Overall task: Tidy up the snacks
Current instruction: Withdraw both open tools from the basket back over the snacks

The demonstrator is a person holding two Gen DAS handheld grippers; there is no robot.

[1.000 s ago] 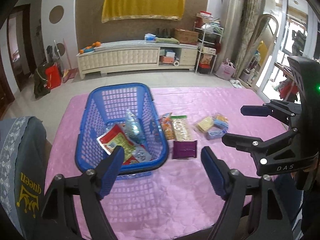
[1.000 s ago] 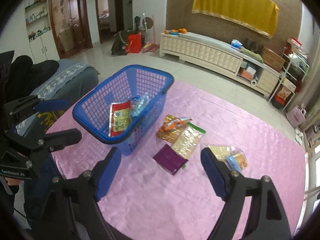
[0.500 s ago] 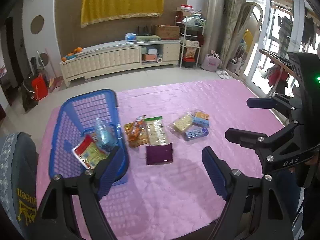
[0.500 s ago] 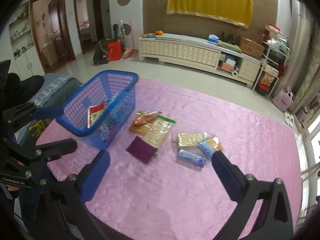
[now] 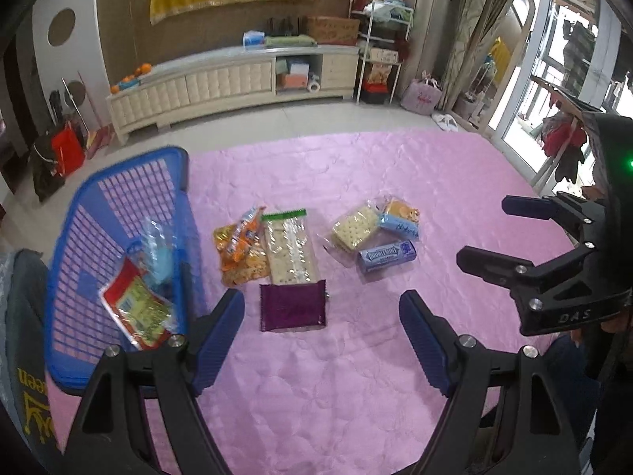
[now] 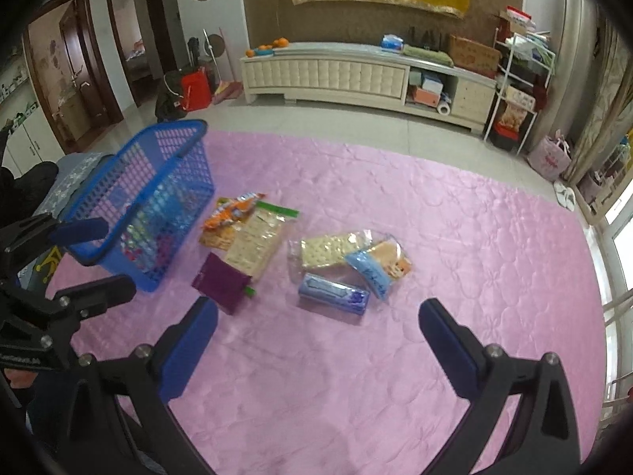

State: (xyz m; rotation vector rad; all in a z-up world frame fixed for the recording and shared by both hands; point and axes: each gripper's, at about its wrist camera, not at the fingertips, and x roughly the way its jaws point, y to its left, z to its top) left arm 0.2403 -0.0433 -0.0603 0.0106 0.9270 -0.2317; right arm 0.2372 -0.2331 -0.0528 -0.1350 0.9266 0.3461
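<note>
Since the frames a second back, both of my grippers had swung away from the blue plastic lattice basket (image 5: 118, 245) toward the loose snacks on the pink quilted counter (image 5: 356, 376), and sunk a little closer to it. The right gripper (image 6: 316, 340) had its jaws just opening further; they stood spread wide with nothing between them, hanging above the blue tube-shaped biscuit pack (image 6: 334, 293). The left gripper (image 5: 322, 336) had jaws spread too, empty, just short of the flat purple foil packet (image 5: 292, 304).

The basket sat at the left of the counter and already held a red-and-yellow printed snack bag (image 5: 138, 308) and a clear bluish wrapper (image 5: 158, 253). Still outside it lay the purple packet nearest me, then a long clear cracker sleeve with a green seal strip (image 5: 290, 249), touching an orange crinkly snack bag (image 5: 239, 249) on its left. Further right, well apart from those, a clear pack of square crackers (image 5: 354, 229), a light-blue small packet (image 5: 399, 225) lying over a biscuit packet, and the blue tube clustered together.

I judged the task roughly a quarter done. The shift meant I was lining up the next picks, probably purple packet for the left, blue tube for the right. The glossy wrappers looked likely to slip on the cloth.
</note>
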